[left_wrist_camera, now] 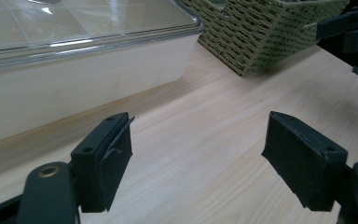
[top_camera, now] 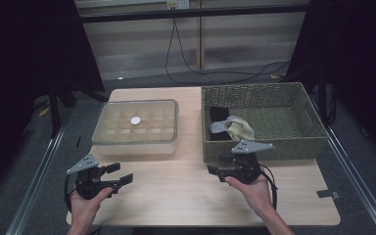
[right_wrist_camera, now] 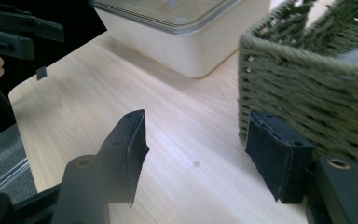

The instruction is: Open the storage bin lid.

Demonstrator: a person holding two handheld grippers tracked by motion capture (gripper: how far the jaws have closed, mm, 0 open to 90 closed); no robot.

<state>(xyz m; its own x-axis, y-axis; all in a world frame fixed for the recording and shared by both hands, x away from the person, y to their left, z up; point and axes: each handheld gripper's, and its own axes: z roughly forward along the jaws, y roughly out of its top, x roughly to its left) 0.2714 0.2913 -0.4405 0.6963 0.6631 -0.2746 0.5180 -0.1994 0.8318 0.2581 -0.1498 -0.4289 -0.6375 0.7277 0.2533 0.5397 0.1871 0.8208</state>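
- Left gripper [top_camera: 119, 175] held low over the near left part of the wooden table [top_camera: 176, 196], jaws spread wide with only bare tabletop between them (same gap plain in the left gripper view [left_wrist_camera: 198, 158]); gripped from below by the left hand [top_camera: 85, 203].
- Just beyond it, clear-lidded compartment box [top_camera: 136, 126] on the table's left half, lid on, a small round white thing [top_camera: 135, 120] lying in one of the middle compartments.
- Right of the box, close beside it but apart, woven green basket [top_camera: 293, 142] on the table's right half; inside, toward its left end, a dark cloth [top_camera: 219, 115] with a pale grey-and-cream cloth [top_camera: 235, 128] lying partly over it.
- Right gripper [top_camera: 214, 165] just in front of the basket's near wall, pointing left, jaws parted with nothing between them (in the right gripper view [right_wrist_camera: 198, 156] one jaw sits hard against the weave, contact not certain); right hand [top_camera: 254, 191] beneath it.
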